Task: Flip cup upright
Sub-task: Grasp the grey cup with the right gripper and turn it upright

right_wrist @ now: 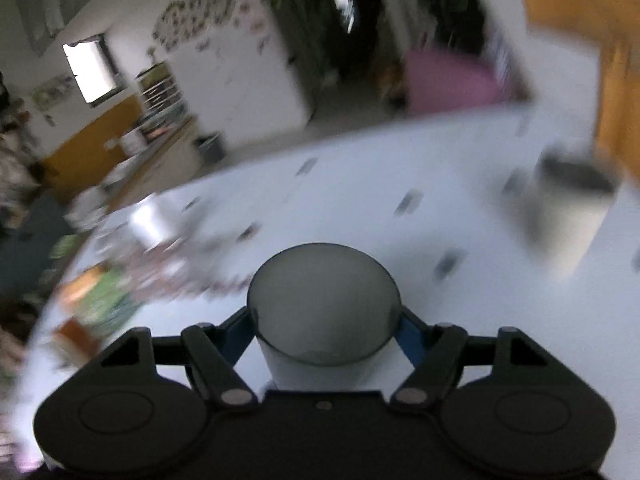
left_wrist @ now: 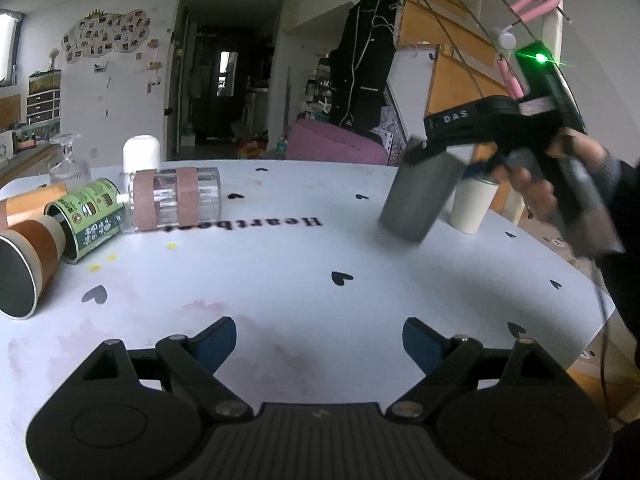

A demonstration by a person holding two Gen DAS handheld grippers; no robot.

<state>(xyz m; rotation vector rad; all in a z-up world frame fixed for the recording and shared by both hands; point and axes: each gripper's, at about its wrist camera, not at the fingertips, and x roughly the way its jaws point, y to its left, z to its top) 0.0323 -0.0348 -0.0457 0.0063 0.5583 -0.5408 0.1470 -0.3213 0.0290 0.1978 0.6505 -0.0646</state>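
A grey translucent cup (left_wrist: 420, 196) is held tilted just above the white table (left_wrist: 320, 264), its lower end near the surface. My right gripper (left_wrist: 440, 152) is shut on the cup near its upper end. In the right wrist view the cup (right_wrist: 324, 308) sits between the blue pads (right_wrist: 412, 332), its round end facing the camera; that view is blurred by motion. My left gripper (left_wrist: 319, 340) is open and empty, low over the near part of the table.
A white paper cup (left_wrist: 472, 206) stands upright behind the grey cup, also in the right wrist view (right_wrist: 572, 216). At the left lie a clear jar with brown bands (left_wrist: 176, 200), a green can (left_wrist: 90, 216) and a brown paper cup (left_wrist: 28, 264).
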